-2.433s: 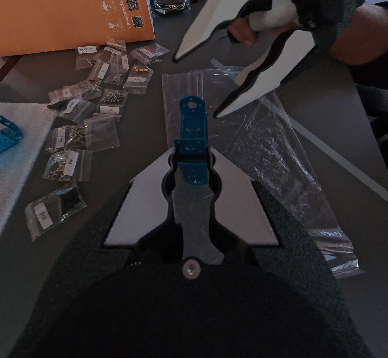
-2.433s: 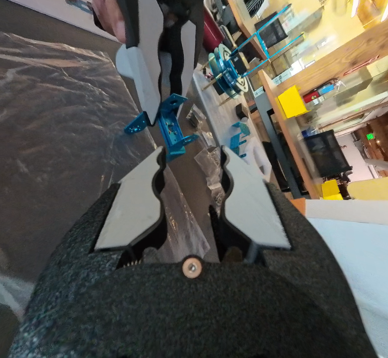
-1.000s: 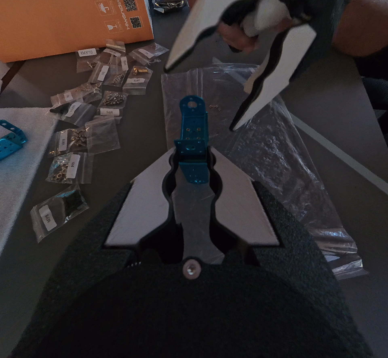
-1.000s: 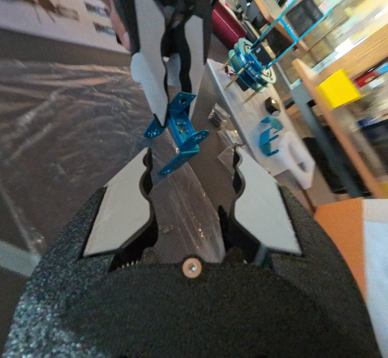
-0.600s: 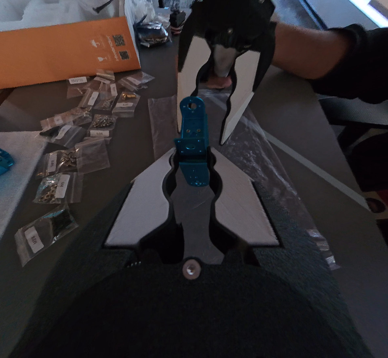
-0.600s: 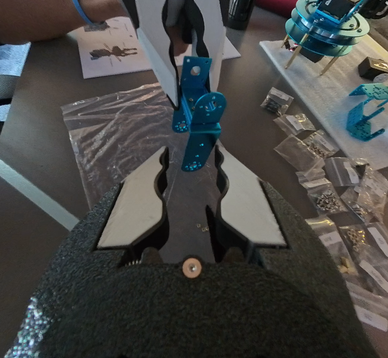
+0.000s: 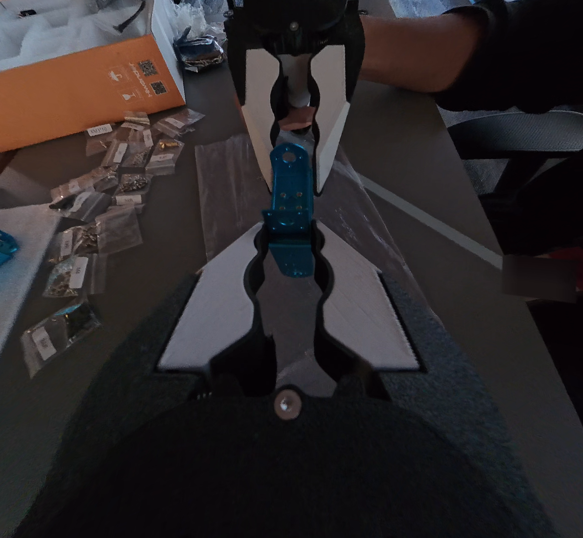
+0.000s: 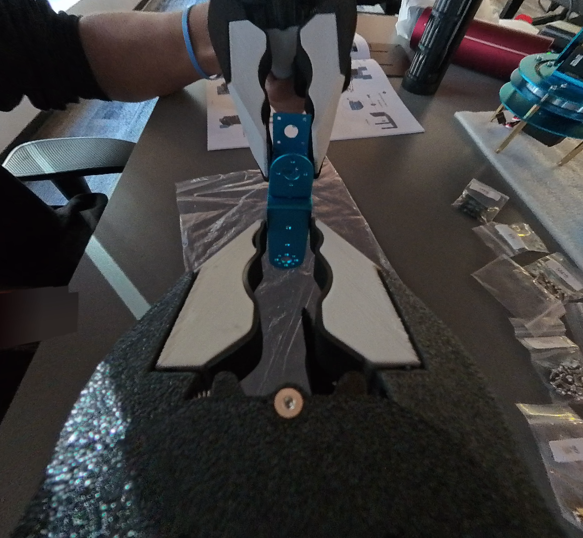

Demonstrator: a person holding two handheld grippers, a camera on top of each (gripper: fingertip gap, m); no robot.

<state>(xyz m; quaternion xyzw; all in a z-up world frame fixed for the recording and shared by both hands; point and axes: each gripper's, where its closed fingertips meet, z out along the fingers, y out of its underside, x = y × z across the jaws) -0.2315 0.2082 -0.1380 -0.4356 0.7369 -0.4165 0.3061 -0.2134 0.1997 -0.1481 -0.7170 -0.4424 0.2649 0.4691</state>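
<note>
A blue metal bracket assembly (image 7: 291,194) hangs in the air between my two grippers, above a clear plastic bag (image 7: 227,194) on the dark table. My left gripper (image 7: 288,224) is shut on one end of it. My right gripper (image 7: 293,191) faces the left one head-on, with its fingers closed against the sides of the other end. In the right wrist view the bracket (image 8: 288,232) sits between my right gripper's (image 8: 288,223) fingertips, and the left gripper (image 8: 290,172) holds its far end. A person's hand and forearm show behind each gripper.
An open orange box (image 7: 79,90) stands at the back left. Several small bags of screws (image 7: 104,201) lie beside it and show at the right in the right wrist view (image 8: 520,270). Printed sheets (image 8: 378,112), a dark cylinder (image 8: 438,33), a blue round assembly (image 8: 549,96) and a chair (image 8: 63,156) are around. The tips of both grippers are at nearly the same place.
My right gripper swung round to face the left one, moved in over the free end of the blue bracket and narrowed its fingers onto it. The left gripper kept its hold.
</note>
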